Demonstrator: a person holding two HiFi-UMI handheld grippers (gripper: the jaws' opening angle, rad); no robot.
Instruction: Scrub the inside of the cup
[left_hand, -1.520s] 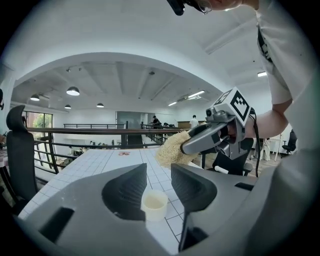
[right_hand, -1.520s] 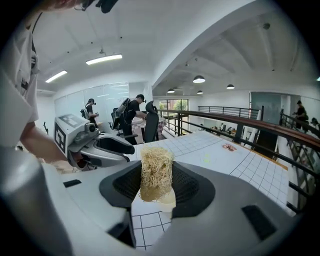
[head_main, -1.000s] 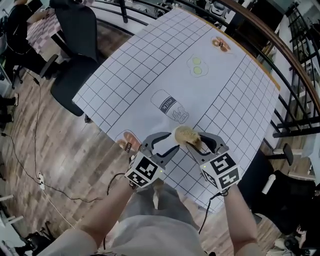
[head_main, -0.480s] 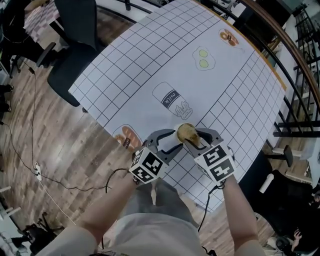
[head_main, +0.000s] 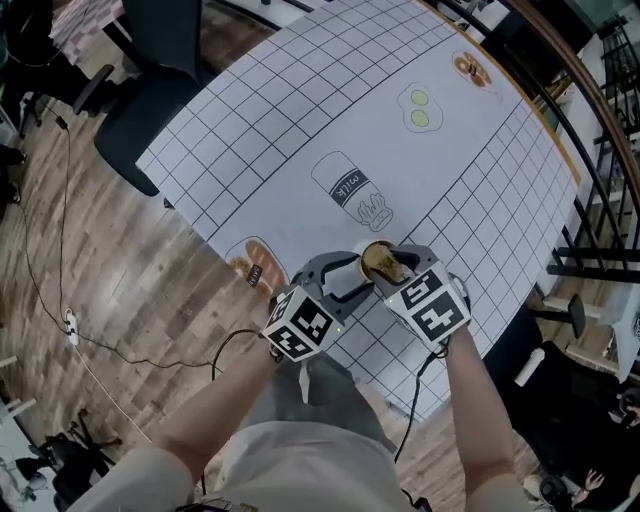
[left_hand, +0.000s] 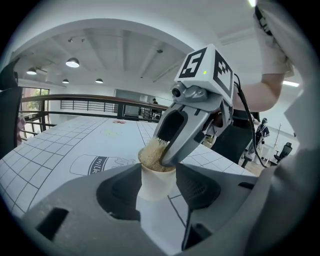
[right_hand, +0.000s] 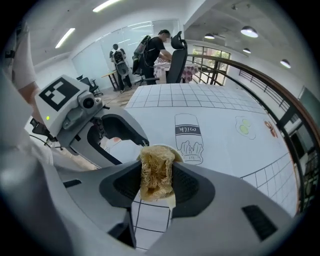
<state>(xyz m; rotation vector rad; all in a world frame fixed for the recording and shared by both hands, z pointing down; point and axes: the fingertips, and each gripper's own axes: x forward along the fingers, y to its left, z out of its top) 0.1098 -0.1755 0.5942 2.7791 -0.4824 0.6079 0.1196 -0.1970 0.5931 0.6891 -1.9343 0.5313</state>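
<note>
A small white cup (left_hand: 156, 182) stands upright between the jaws of my left gripper (left_hand: 157, 186), whose pads press on its sides. Those jaws have just been opening slightly with the cup still between them. My right gripper (right_hand: 156, 182) is shut on a tan fibrous scrubber (right_hand: 156, 172) and points steeply down. The scrubber (left_hand: 152, 156) sits in the cup's mouth and covers its rim. In the head view the scrubber (head_main: 378, 260) lies between both grippers near the table's front edge, and the cup beneath it is mostly hidden.
The table carries a white gridded sheet (head_main: 300, 110) with drawings, a milk bottle (head_main: 350, 187) just beyond the grippers. The table's near edge (head_main: 215, 240) runs by my left hand. An office chair (head_main: 160, 90) stands far left and a railing (head_main: 600, 150) on the right.
Both grippers have come down. The right one has tipped more steeply and brought the scrubber onto the cup's mouth, closer to the left gripper's jaws.
</note>
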